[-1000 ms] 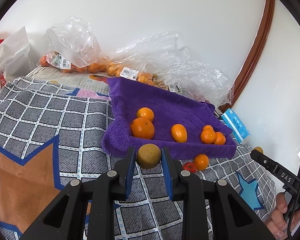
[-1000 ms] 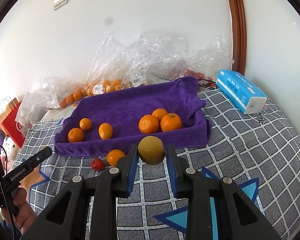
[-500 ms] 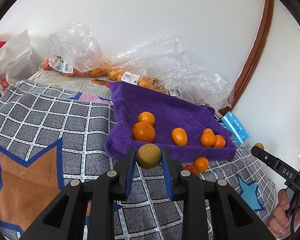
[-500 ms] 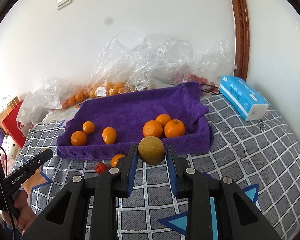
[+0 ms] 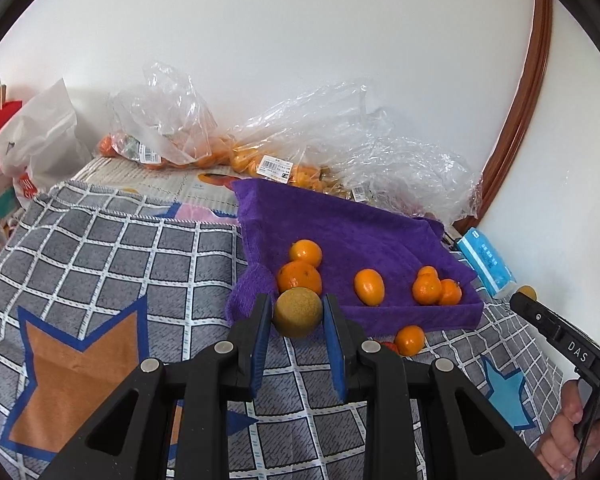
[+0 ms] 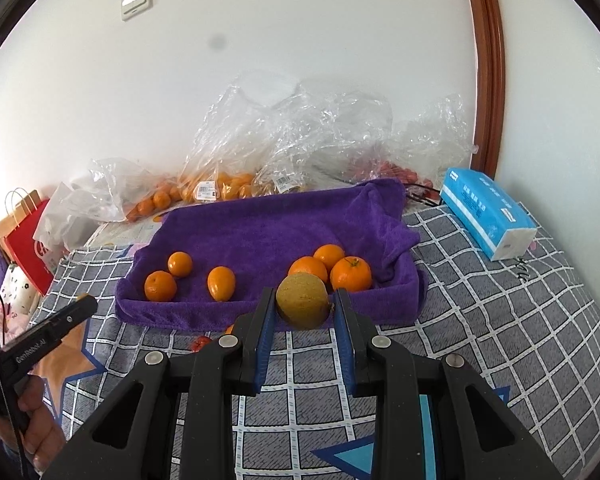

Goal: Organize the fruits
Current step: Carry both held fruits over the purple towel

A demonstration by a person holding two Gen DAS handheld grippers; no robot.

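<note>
My left gripper (image 5: 296, 310) is shut on a round brownish-yellow fruit (image 5: 298, 318), held just in front of the near left corner of the purple towel-lined tray (image 5: 340, 220). My right gripper (image 6: 303, 304) is shut on a similar brownish-yellow fruit (image 6: 302, 306), in front of the tray's (image 6: 268, 224) near rim. Several oranges (image 6: 350, 274) lie inside the tray. One loose orange (image 5: 409, 340) and a small red fruit (image 6: 200, 343) lie on the checked blanket in front of it.
Clear plastic bags of oranges (image 5: 168, 128) pile up against the back wall. A blue tissue pack (image 6: 486, 212) lies right of the tray, near a brown door frame (image 6: 486, 60). A red paper bag (image 6: 24, 240) and a white bag stand at the left. The checked blanket (image 5: 100, 264) covers the surface.
Both views have tipped up a little, so the tray sits lower in the picture and closer behind the held fruits. Both grips are unchanged.
</note>
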